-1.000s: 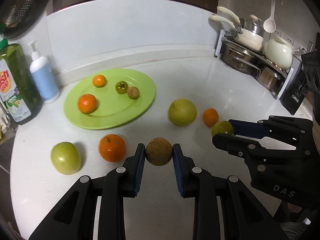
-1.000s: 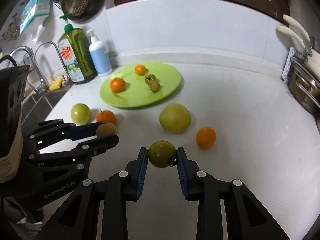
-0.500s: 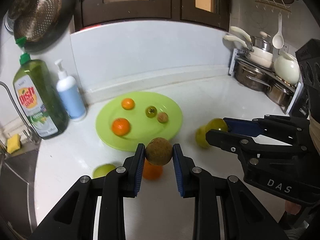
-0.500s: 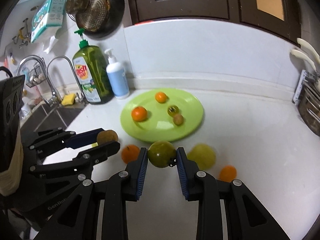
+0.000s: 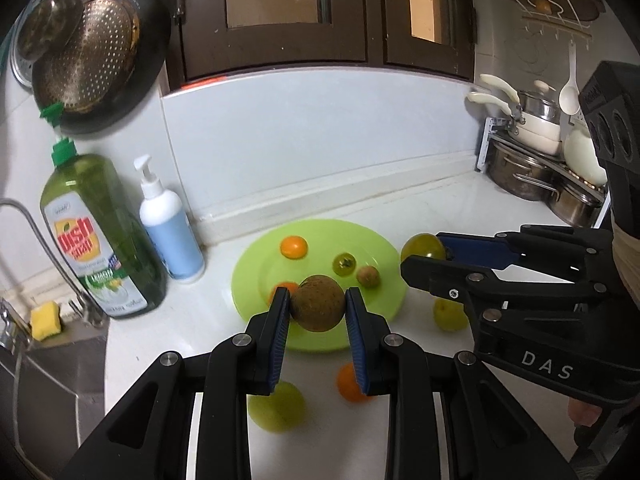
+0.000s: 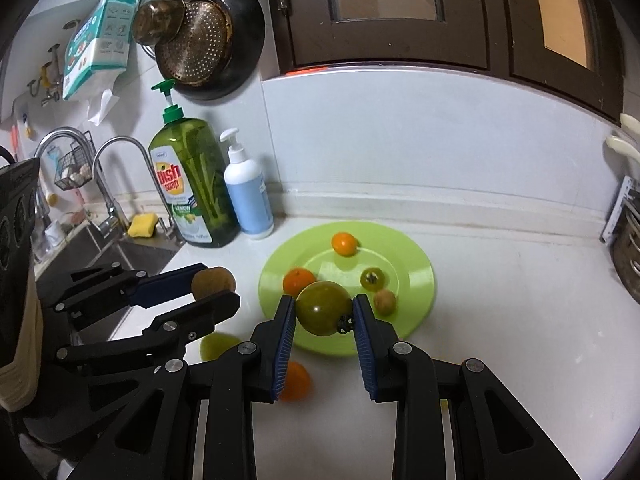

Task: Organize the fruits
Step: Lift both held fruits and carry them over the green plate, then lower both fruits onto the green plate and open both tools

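My left gripper point(image 5: 317, 309) is shut on a round brown fruit point(image 5: 317, 308) and holds it in the air over the near edge of the green plate point(image 5: 384, 292). My right gripper point(image 6: 324, 309) is shut on a green tomato point(image 6: 323, 307), also above the plate's point(image 6: 416, 280) near edge. On the plate lie two oranges point(image 6: 344, 243), a small green tomato point(image 6: 373, 278) and a small brown fruit point(image 6: 385, 301). An orange point(image 5: 349, 383) and two green apples point(image 5: 276, 407) lie on the white counter in front of the plate.
A green dish soap bottle point(image 6: 192, 184) and a white pump bottle point(image 6: 248, 196) stand left of the plate by the sink point(image 6: 100, 248). A rack of steel pots point(image 5: 536, 168) stands at the right. A backsplash wall and dark cabinets rise behind.
Both grippers have lifted with their fruits and moved towards the plate. The counter fruits have dropped lower in both views.
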Action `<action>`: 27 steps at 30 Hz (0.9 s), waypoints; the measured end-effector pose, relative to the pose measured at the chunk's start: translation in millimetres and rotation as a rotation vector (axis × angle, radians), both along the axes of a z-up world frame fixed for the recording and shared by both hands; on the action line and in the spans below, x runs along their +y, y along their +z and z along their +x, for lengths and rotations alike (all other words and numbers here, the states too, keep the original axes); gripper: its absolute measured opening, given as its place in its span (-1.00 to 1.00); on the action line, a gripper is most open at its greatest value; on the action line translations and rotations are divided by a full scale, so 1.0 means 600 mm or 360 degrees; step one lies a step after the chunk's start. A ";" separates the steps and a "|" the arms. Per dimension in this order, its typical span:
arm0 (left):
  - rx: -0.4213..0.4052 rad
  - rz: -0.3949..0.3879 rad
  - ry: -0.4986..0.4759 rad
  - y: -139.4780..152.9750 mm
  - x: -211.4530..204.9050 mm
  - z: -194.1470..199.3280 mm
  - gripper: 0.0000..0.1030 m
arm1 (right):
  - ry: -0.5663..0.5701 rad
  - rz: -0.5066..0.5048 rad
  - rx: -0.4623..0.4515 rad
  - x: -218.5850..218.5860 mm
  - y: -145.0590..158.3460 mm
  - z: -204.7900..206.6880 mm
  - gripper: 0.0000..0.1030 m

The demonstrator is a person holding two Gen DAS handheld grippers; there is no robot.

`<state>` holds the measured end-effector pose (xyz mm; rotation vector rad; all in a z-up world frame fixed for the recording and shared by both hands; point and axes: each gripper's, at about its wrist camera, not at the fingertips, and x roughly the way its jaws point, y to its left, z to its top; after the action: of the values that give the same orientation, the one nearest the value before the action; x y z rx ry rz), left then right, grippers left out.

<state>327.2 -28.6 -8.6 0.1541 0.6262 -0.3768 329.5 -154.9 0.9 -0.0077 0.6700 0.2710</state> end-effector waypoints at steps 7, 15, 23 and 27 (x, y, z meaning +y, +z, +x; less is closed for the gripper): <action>0.0010 0.0009 -0.0023 0.010 0.010 0.051 -0.45 | -0.0020 -0.0007 0.0023 0.013 0.001 0.049 -0.41; 0.0065 0.0057 -0.0066 -0.004 0.011 0.119 -0.45 | -0.0051 -0.0007 0.0082 0.021 -0.015 0.111 -0.41; 0.0172 0.0085 -0.0115 -0.035 -0.001 0.185 -0.45 | -0.0094 -0.0007 0.0179 0.020 -0.046 0.172 -0.41; 0.0228 0.0098 -0.0134 -0.054 -0.005 0.210 -0.45 | -0.0104 -0.0017 0.0237 0.020 -0.066 0.195 -0.41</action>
<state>453.3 -31.3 -40.8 0.2145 0.7745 -0.4528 446.3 -143.0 -38.8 0.0246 0.8184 0.2066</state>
